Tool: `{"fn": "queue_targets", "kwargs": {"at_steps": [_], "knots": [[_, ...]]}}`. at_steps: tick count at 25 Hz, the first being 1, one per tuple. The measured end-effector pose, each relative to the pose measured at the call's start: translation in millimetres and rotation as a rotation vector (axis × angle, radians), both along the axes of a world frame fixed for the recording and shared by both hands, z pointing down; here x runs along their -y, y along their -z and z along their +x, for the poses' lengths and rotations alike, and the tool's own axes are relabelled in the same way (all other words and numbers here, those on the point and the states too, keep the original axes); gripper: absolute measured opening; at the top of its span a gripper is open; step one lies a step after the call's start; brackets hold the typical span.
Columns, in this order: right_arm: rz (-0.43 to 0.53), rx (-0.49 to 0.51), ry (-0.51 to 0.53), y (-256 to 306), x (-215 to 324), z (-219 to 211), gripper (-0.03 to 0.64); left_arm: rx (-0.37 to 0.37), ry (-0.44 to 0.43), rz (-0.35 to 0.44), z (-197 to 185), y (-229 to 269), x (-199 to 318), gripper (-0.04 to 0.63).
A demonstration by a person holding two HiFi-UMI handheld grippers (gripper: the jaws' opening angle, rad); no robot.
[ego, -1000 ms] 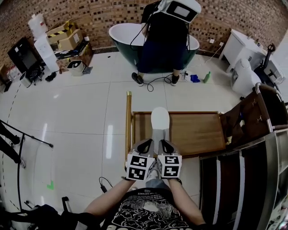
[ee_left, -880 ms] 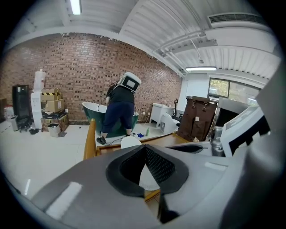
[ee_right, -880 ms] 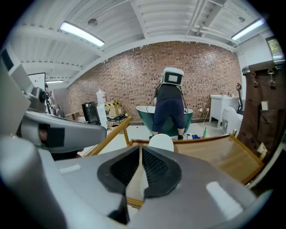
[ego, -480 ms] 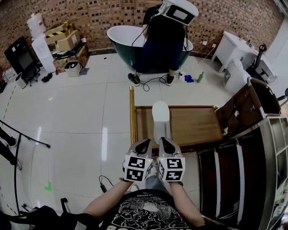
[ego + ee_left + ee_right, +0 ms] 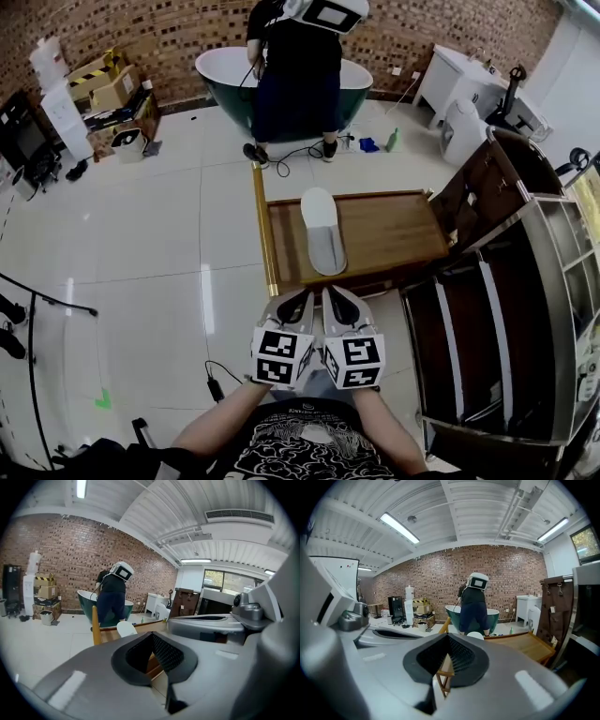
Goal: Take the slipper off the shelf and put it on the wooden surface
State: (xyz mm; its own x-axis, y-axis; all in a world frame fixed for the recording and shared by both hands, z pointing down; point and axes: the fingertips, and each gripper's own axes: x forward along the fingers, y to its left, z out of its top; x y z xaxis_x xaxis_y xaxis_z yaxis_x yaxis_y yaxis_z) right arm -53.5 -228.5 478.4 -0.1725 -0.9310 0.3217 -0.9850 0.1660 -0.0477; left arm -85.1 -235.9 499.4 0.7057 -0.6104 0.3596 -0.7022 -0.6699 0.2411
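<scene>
A white slipper (image 5: pixel 322 232) lies flat on the wooden surface (image 5: pixel 394 230), toe pointing away from me. It shows small past the jaws in the left gripper view (image 5: pixel 126 628) and the right gripper view (image 5: pixel 476 635). My left gripper (image 5: pixel 298 305) and right gripper (image 5: pixel 339 302) hang side by side above the floor tiles, nearer to me than the wood and apart from the slipper. Both are shut with nothing between the pads, as the left gripper (image 5: pixel 152 637) and right gripper (image 5: pixel 448 638) show in their own views.
The grey shelf unit (image 5: pixel 487 337) stands at the right, with a brown cabinet (image 5: pixel 487 187) behind it. A brass rail (image 5: pixel 262 230) runs along the wood's left edge. A person in dark clothes stands at a green bathtub (image 5: pixel 216 80). A cable (image 5: pixel 214 380) lies on the tiles.
Both grippers have drawn back from the slipper's heel toward me and risen. The slipper stays lying on the wood, now apart from them.
</scene>
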Motion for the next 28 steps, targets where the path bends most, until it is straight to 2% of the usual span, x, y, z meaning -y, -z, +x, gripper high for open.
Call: {"fn": "queue_targets", "kwargs": {"at_steps": [5,13,19,28], "knots": [[0.038,-0.015,-0.019,12,-28,4,0.0,0.006,-0.002,0.01,0,5,-22,0.005],[0.063,-0.026,0.022,18,-72,4,0.0,-0.003,0.028,0.035,5,14,-62,0.005],[0.073,-0.014,0.031,18,-112,24,0.0,0.01,0.039,0.052,23,17,-103,0.005],[0.08,0.025,0.052,18,-159,29,0.0,0.039,0.055,0.06,29,21,-152,0.005]]}}
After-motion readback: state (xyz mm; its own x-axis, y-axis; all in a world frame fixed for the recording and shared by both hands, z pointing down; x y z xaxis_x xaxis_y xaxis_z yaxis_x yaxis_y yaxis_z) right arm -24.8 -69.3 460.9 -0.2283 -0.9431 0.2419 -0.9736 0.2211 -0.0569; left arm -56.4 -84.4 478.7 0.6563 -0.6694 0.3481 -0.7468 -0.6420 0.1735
